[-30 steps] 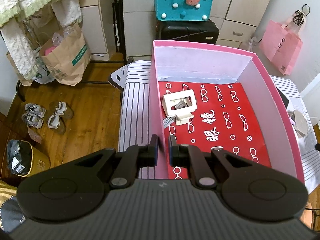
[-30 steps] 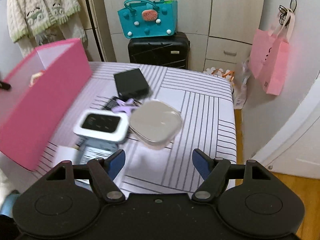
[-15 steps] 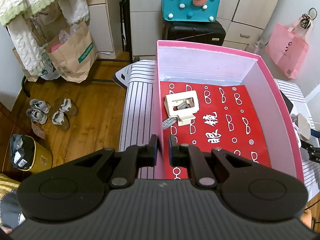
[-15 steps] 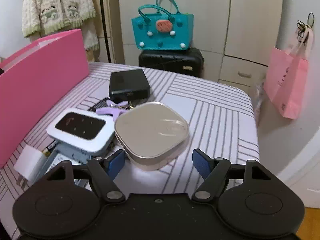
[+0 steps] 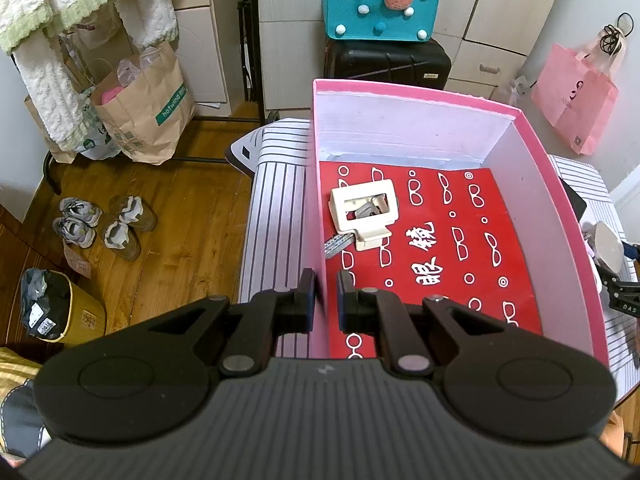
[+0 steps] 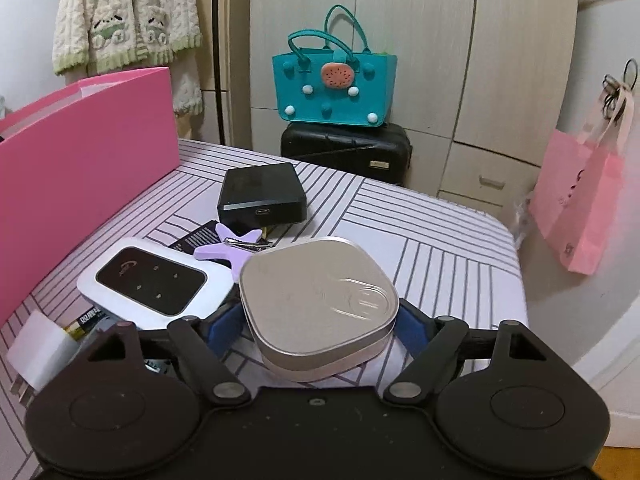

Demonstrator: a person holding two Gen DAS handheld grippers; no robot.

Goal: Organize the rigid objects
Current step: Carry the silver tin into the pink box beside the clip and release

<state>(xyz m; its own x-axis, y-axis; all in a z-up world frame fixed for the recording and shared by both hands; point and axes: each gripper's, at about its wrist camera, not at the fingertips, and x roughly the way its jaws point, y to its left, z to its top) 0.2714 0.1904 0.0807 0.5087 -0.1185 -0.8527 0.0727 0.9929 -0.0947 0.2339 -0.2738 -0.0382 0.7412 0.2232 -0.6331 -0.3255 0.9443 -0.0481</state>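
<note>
Left hand-held gripper (image 5: 323,288) pinches pink box (image 5: 316,184) wall; right hand-held gripper (image 6: 318,326) straddles silver tin (image 6: 316,296), unclosed.

Sitting in view: one pink box (image 5: 552,168), one tin (image 6: 316,300), one white router (image 6: 152,280), one black drive (image 6: 262,196), one purple clip (image 6: 236,250), one stapler (image 5: 366,210), four shoes (image 5: 102,222).

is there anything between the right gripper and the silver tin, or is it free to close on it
Nothing visible stands between them. The silver tin already sits between the right gripper's blue fingers, which flank it on both sides. The white router lies just left of the tin, close to the left-side finger, but not in the gap.
</note>
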